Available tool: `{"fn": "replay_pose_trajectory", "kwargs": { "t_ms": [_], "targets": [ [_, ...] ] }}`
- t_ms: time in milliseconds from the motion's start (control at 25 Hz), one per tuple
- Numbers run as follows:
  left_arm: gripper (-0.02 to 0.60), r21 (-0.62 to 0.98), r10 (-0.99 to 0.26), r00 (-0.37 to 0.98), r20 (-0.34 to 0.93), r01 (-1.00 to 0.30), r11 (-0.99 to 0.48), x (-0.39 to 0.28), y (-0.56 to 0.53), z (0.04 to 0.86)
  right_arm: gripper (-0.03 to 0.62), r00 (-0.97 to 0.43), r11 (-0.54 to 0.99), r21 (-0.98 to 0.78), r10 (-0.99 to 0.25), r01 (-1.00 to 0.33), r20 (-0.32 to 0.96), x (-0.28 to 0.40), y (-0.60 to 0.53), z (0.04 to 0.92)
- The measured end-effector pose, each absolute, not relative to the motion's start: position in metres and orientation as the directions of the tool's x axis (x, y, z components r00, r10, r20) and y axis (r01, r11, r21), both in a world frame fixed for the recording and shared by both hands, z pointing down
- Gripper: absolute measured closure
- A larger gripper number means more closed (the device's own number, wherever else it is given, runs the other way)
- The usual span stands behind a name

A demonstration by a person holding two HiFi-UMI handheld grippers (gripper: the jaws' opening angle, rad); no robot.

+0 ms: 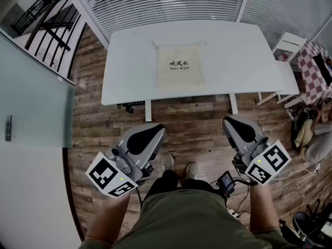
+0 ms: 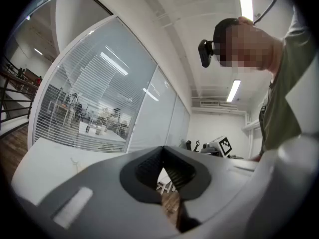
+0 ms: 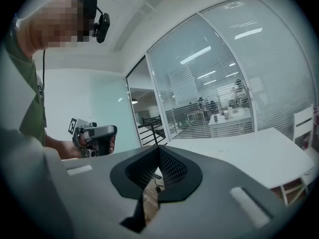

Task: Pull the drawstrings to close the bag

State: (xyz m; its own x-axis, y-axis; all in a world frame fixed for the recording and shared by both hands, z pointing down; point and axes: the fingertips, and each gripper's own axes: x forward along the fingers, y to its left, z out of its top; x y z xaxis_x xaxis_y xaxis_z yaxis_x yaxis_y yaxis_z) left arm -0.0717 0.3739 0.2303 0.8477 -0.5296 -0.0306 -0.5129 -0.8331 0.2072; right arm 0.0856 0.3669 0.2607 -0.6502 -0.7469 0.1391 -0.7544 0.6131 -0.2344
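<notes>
**Cream bag (image 1: pixel 180 65) flat on worktop (image 1: pixel 124 71), both jaws shut**

Cloth bag lies around the worktop's centre, drawstrings (image 1: pixel 155 45) at its end toward the far edge. Left gripper (image 1: pixel 157 130) and right gripper (image 1: pixel 229 121) are held low over the wood floor (image 1: pixel 197 119), short of the near edge, well apart from the bag. Both sets of jaws pressed together, nothing between them.

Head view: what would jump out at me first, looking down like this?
A cream cloth bag with dark print lies flat in the middle of a white table, with nothing else on it. Nearer, over the wooden floor, the person holds the left hand-held gripper and the right hand-held gripper, both shut and empty, well short of the table.
</notes>
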Motion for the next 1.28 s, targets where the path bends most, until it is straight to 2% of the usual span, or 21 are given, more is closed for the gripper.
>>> {"fn": "replay_pose_trajectory", "kwargs": {
  "t_ms": [640, 1280],
  "targets": [
    [0.581, 0.256, -0.604, 0.797, -0.026, -0.578, -0.775, -0.057, 0.396, 0.25, 0.585, -0.608, 0.553, -0.279, -0.773, -0.785, 0.182, 0.146, 0.389, 0.295],
    [0.581, 0.298, -0.648, 0.761, -0.037, -0.61, -0.734, -0.069, 0.356, 0.262, 0.585, -0.653, 0.603, -0.267, -0.736, -0.752, 0.178, 0.134, 0.342, 0.295]
  ]
}}
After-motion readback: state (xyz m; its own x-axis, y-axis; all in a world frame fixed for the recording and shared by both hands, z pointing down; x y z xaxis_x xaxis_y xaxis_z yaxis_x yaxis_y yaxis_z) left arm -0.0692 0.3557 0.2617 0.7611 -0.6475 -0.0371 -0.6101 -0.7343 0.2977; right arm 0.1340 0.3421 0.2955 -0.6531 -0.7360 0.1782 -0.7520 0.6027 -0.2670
